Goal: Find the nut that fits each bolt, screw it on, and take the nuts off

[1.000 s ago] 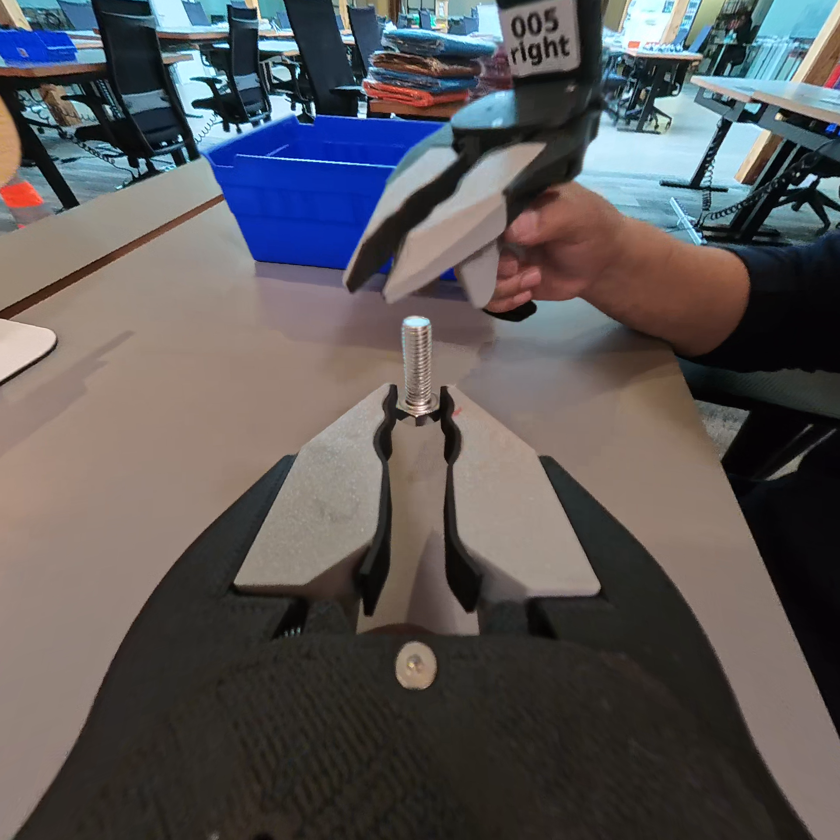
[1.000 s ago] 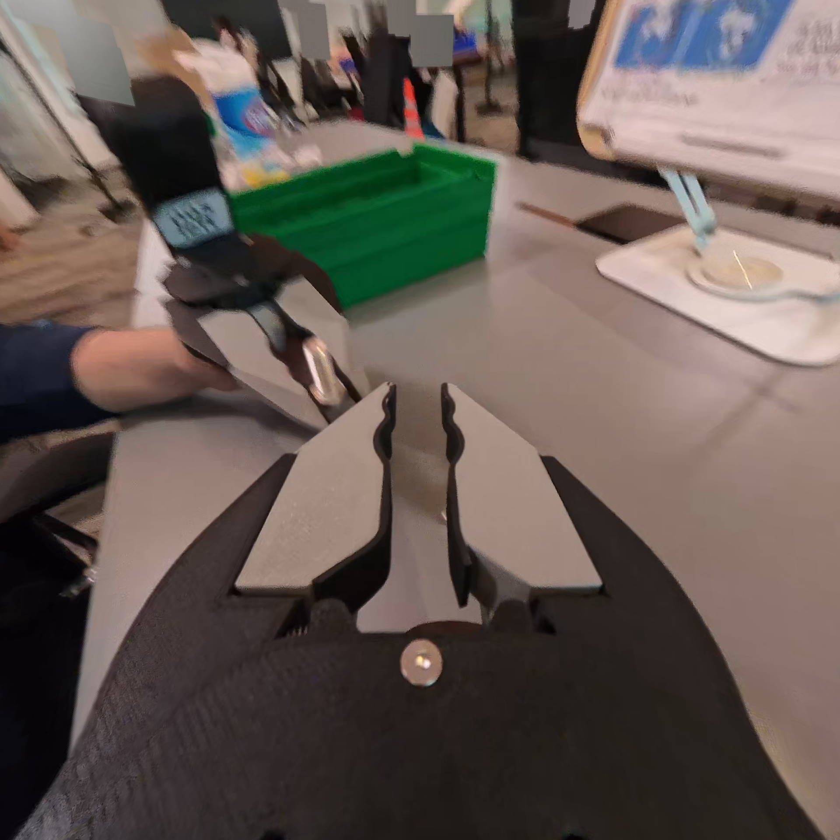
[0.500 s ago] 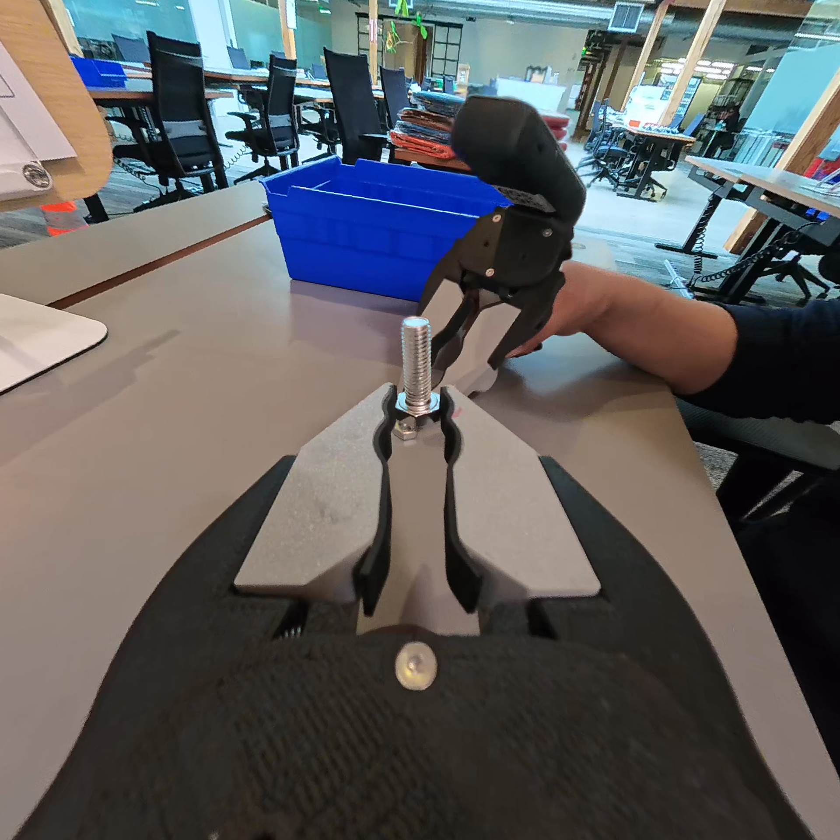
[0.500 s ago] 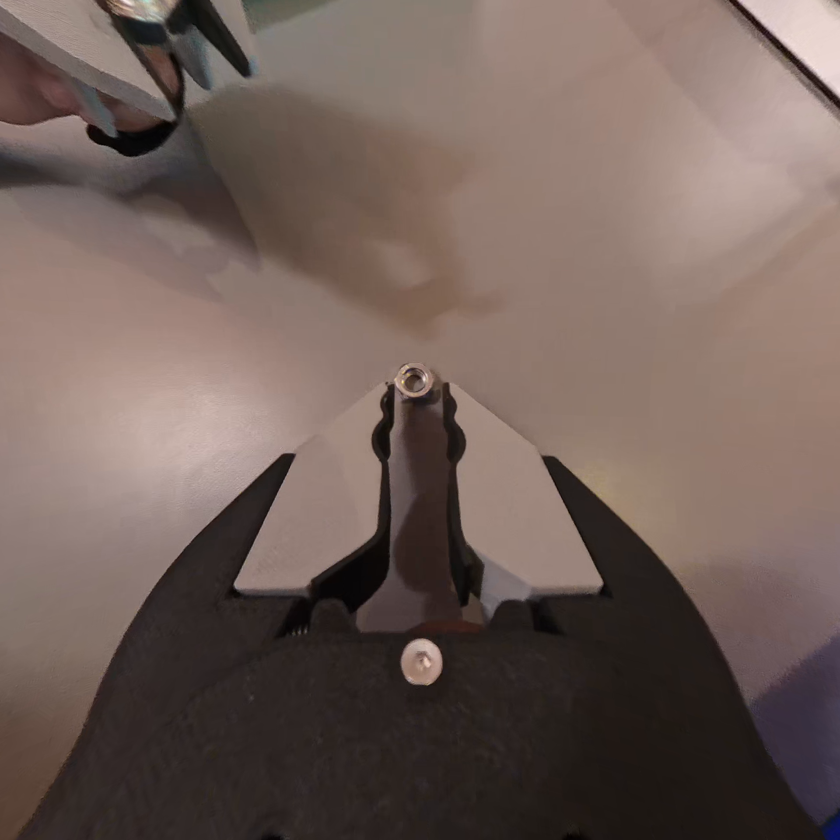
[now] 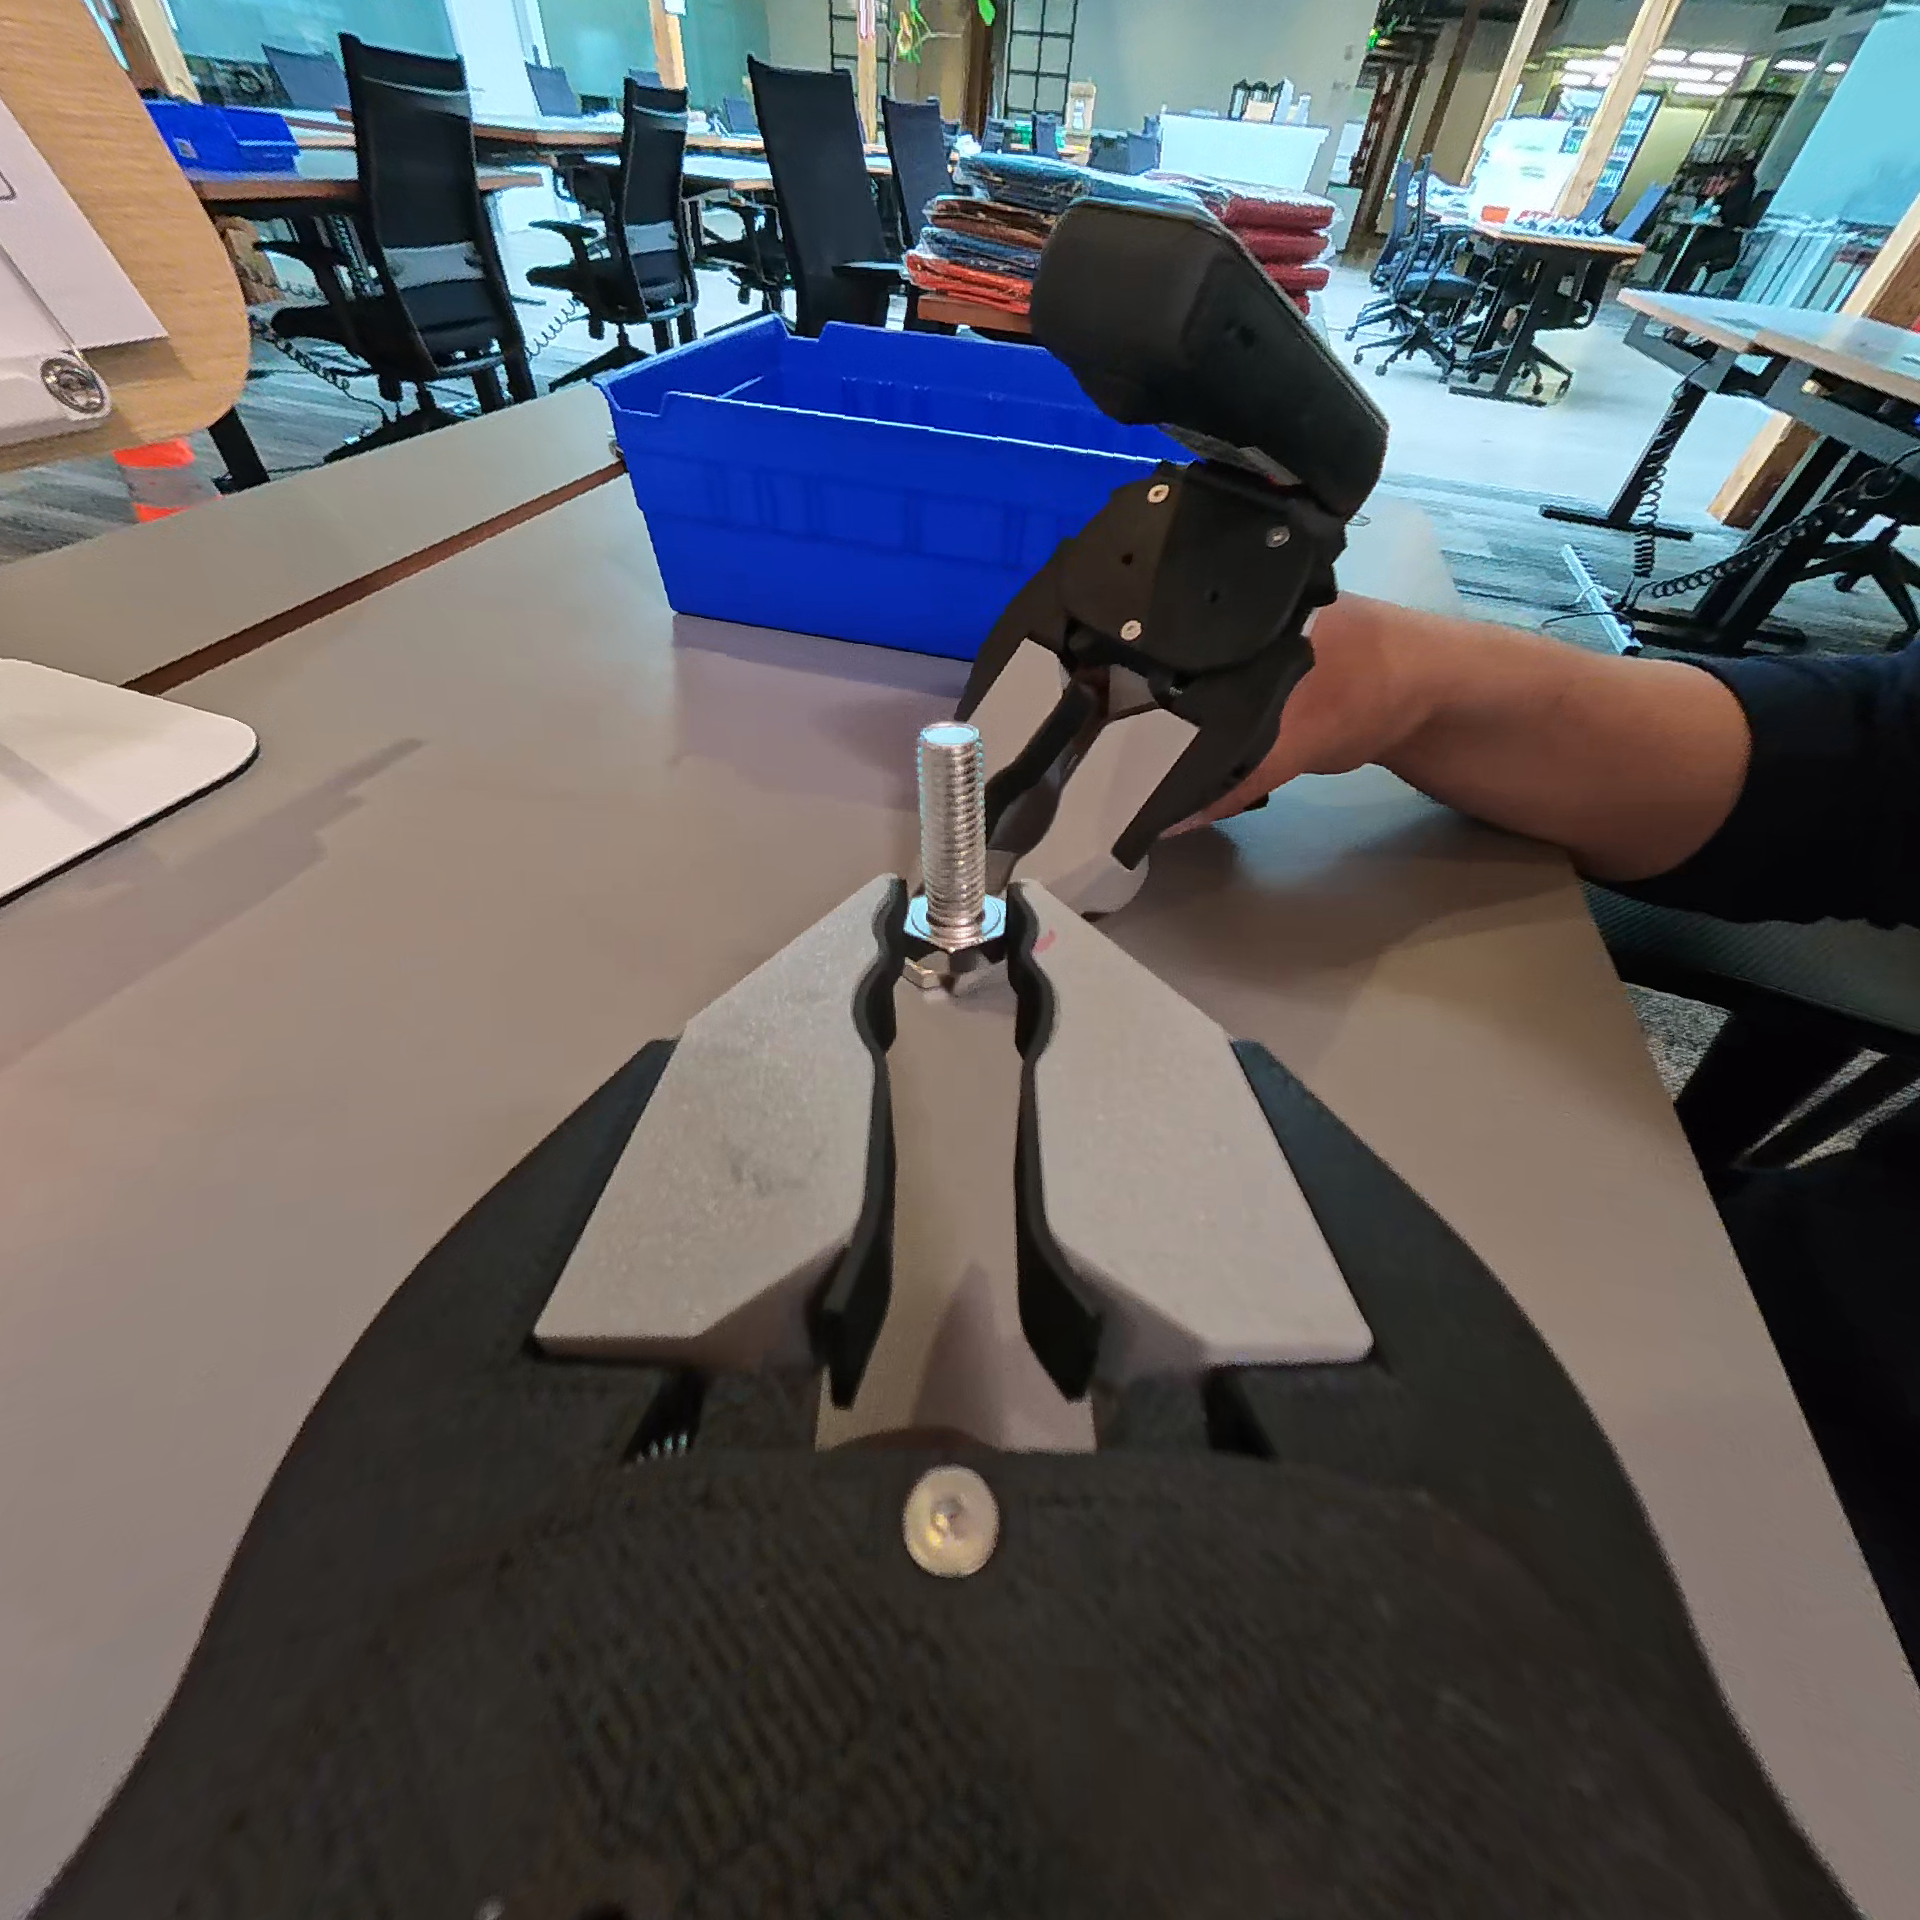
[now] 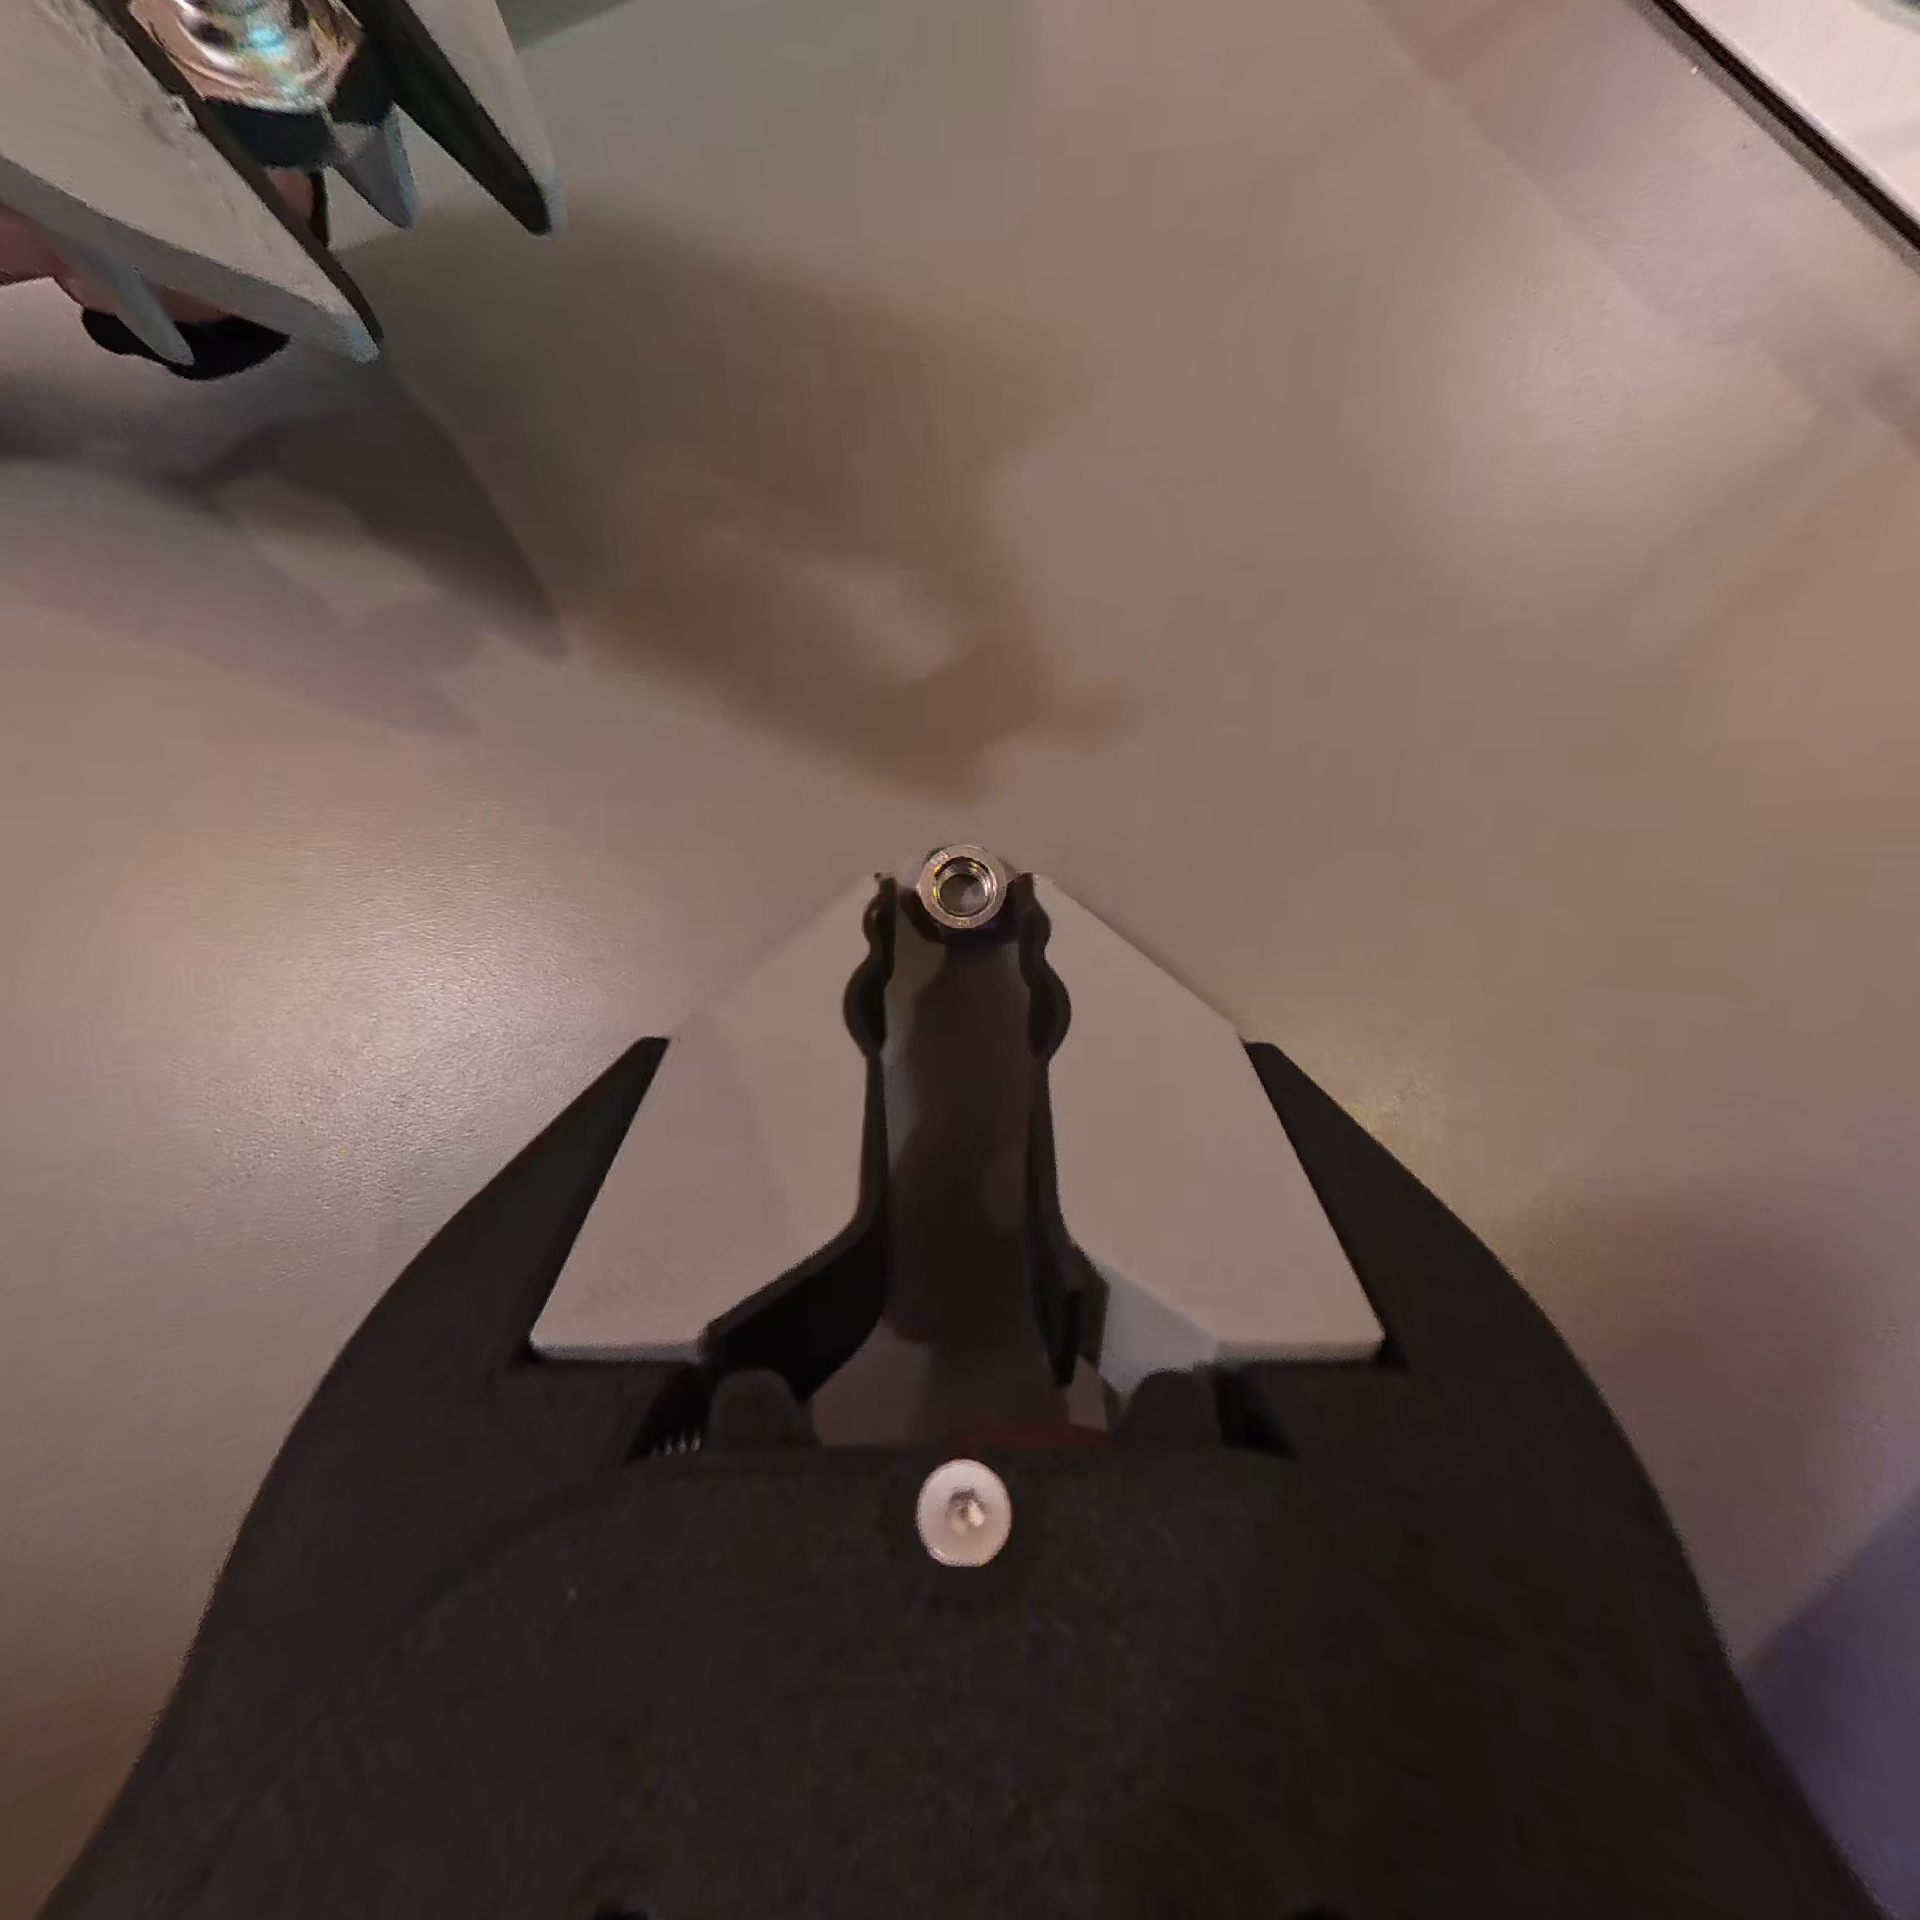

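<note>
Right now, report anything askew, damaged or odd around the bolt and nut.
Nothing stands out. The bolt stands upright, head clamped in the left gripper. The right gripper points down at the table, its tips around a small nut.

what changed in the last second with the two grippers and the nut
The right gripper dropped from above the bolt to the table just behind it, tips down, and now has a small nut between its fingertips; whether it grips it is unclear. The left gripper stayed shut on the bolt's hex head, bolt upright. The blue bin did not move.
</note>
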Demonstrator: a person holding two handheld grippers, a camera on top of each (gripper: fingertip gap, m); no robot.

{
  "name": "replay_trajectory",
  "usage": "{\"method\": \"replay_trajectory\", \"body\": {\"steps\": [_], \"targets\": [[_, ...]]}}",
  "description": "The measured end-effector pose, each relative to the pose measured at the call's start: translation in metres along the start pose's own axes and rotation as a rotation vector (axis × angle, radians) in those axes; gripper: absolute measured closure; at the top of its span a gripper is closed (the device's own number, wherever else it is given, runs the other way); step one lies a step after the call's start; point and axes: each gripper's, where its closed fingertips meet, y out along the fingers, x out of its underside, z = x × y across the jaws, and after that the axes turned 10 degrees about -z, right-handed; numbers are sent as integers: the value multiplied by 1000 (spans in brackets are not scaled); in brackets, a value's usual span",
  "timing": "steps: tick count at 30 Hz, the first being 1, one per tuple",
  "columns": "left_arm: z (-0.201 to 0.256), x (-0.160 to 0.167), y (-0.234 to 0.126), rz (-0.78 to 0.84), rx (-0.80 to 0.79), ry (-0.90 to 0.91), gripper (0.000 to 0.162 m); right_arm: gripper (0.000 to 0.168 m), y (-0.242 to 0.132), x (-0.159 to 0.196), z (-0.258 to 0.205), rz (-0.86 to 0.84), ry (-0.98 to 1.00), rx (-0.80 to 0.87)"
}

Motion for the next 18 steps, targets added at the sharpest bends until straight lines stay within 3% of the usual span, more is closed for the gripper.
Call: {"method": "replay_trajectory", "body": {"steps": [18], "targets": [[0,0,0,0,2,-7,146,152,3,-4,7,34,98,56]]}}
